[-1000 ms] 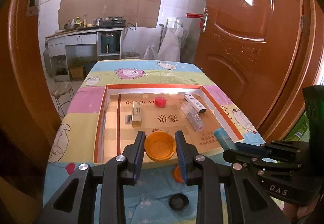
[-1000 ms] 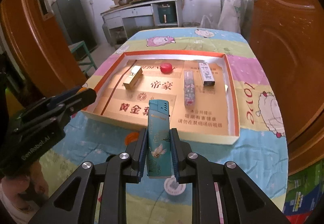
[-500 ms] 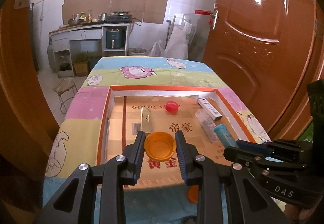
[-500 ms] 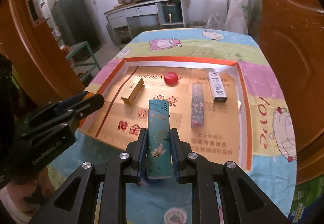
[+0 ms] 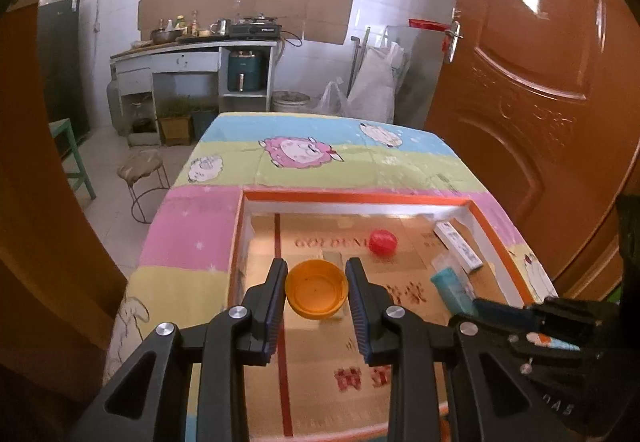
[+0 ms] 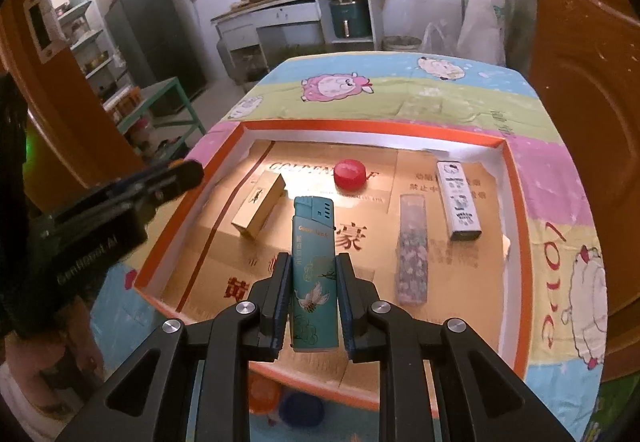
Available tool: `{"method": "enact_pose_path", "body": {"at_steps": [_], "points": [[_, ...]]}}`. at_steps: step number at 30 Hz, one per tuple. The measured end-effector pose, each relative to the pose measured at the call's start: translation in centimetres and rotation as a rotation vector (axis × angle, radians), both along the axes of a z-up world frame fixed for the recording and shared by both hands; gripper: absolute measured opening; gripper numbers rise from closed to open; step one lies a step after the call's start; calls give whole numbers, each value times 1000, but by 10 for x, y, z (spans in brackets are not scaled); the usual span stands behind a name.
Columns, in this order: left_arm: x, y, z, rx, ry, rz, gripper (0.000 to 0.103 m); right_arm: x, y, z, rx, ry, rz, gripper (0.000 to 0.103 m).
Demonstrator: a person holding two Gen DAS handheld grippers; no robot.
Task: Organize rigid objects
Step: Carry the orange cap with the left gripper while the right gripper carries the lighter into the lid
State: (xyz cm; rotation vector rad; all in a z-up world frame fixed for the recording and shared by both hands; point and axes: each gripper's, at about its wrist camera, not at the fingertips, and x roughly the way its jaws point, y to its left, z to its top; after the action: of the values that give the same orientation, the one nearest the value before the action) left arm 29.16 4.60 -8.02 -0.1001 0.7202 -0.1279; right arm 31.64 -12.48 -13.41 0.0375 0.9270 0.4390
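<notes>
— How were the jaws found?

— An orange cap (image 5: 316, 294) was gripped by the left gripper (image 5: 316, 306), hollow side up, above the near part of the cardboard tray (image 6: 516, 178). A teal lighter (image 6: 314, 274) was clamped upright by the right gripper (image 6: 314, 306).

— And what was seen on the tray floor?

— A gold box (image 6: 260, 210) at the left, a red cap (image 6: 351, 173) at the far middle, a patterned case (image 6: 413, 246) and a white box (image 6: 458, 206) at the right, all apart.
</notes>
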Motion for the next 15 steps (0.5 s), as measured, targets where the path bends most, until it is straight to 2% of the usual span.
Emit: {"method": "enact_pose_path", "body": {"at_steps": [7,15], "points": [[28,3,6,20,0,-1,31,18,3,-6,-1,10,6,22],[53,1,-2,50,30,0,31,33,6,-7,-12,7,8,22]]}}
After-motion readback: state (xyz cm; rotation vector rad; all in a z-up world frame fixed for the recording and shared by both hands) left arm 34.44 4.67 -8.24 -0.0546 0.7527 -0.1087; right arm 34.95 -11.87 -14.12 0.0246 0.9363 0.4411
